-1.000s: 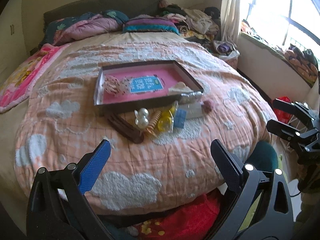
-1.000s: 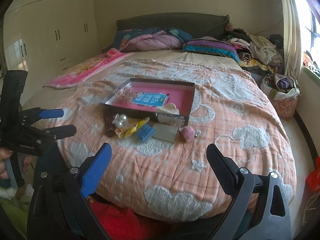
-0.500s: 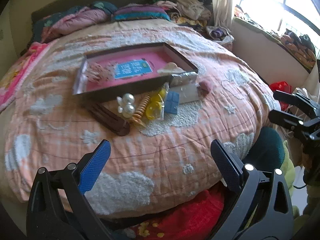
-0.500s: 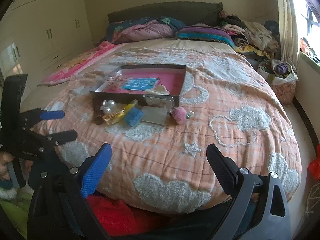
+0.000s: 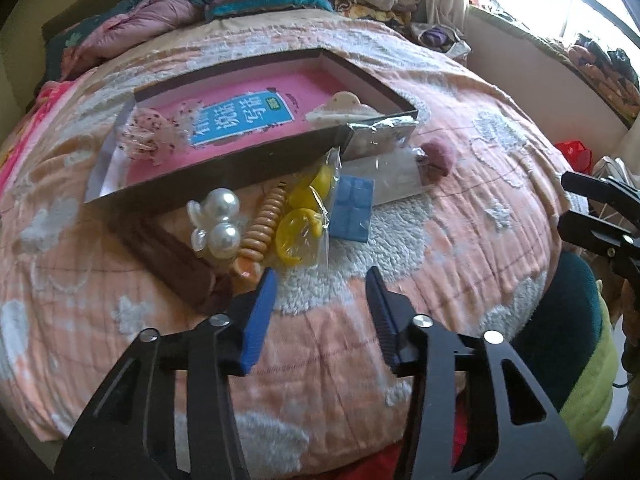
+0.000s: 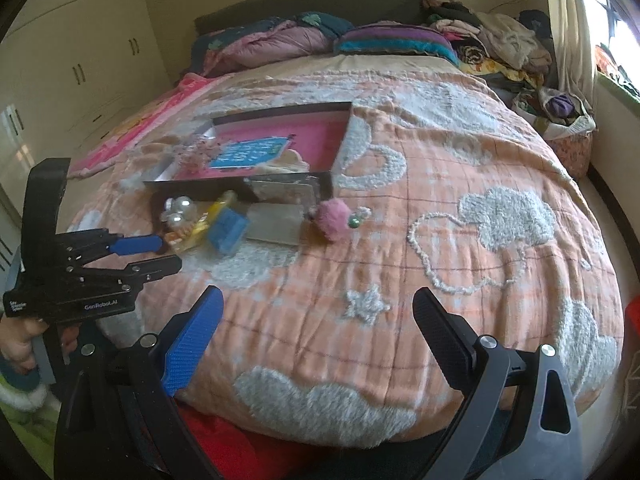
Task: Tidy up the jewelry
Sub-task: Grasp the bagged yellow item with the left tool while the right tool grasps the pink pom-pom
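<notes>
A shallow dark tray (image 5: 248,160) with a pink floor lies on the bed; inside are a blue card, a frilly pink piece and a cream clip. In front of it lie a pearl hair clip (image 5: 220,224), an orange beaded piece (image 5: 264,228), yellow pieces in a clear bag (image 5: 304,216), a blue block (image 5: 354,208), a brown bar clip (image 5: 172,260) and a pink pompom (image 5: 438,156). My left gripper (image 5: 322,276) hovers just short of the bag, its jaws closing with nothing between them. My right gripper (image 6: 318,296) stands wide open over bare quilt, well short of the pompom (image 6: 332,218).
The peach quilt (image 6: 460,184) with white clouds covers the bed. Pillows and piled clothes line the headboard. A silver foil packet (image 5: 380,136) leans on the tray. A hand holds the left gripper (image 6: 170,254) at the bed's left edge. The right gripper (image 5: 576,204) shows at the right.
Both grippers have come down and in toward the pile in front of the tray. The left jaws have narrowed from wide open; the right jaws are unchanged.
</notes>
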`<state>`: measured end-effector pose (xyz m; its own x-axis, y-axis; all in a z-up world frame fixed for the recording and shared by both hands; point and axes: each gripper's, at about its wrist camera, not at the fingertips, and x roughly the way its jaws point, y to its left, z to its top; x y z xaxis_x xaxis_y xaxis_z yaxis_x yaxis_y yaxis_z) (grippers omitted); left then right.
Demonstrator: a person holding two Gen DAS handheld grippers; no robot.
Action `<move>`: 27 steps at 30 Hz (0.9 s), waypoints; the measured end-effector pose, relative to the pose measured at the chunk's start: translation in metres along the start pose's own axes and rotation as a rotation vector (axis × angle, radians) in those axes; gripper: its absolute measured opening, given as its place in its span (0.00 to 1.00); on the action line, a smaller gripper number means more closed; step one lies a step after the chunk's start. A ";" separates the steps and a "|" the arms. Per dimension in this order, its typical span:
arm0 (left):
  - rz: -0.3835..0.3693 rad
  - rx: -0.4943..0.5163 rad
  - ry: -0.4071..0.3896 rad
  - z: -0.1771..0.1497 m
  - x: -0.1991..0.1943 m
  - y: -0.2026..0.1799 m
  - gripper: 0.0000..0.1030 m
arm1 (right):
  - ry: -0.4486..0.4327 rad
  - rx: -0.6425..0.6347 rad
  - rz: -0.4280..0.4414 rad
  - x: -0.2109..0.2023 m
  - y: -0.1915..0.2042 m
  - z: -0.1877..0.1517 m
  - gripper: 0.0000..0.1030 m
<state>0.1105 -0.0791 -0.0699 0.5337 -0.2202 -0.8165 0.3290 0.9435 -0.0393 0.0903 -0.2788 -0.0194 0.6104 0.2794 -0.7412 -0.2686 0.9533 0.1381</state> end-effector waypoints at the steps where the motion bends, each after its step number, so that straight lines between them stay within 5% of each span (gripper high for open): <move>1: 0.007 0.004 0.001 0.001 0.003 0.000 0.35 | 0.004 -0.004 -0.007 0.005 -0.002 0.002 0.92; 5: 0.018 -0.005 0.007 0.008 0.016 0.004 0.24 | 0.019 -0.024 -0.026 0.025 -0.006 0.009 0.92; 18: -0.020 -0.037 0.002 0.029 0.027 0.015 0.14 | 0.074 -0.127 -0.095 0.084 -0.013 0.035 0.90; 27: -0.069 -0.104 -0.014 0.029 0.020 0.032 0.05 | 0.130 -0.194 -0.068 0.114 -0.003 0.047 0.66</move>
<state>0.1545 -0.0601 -0.0708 0.5234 -0.2881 -0.8019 0.2832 0.9464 -0.1552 0.1960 -0.2447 -0.0738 0.5346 0.1866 -0.8243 -0.3761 0.9259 -0.0343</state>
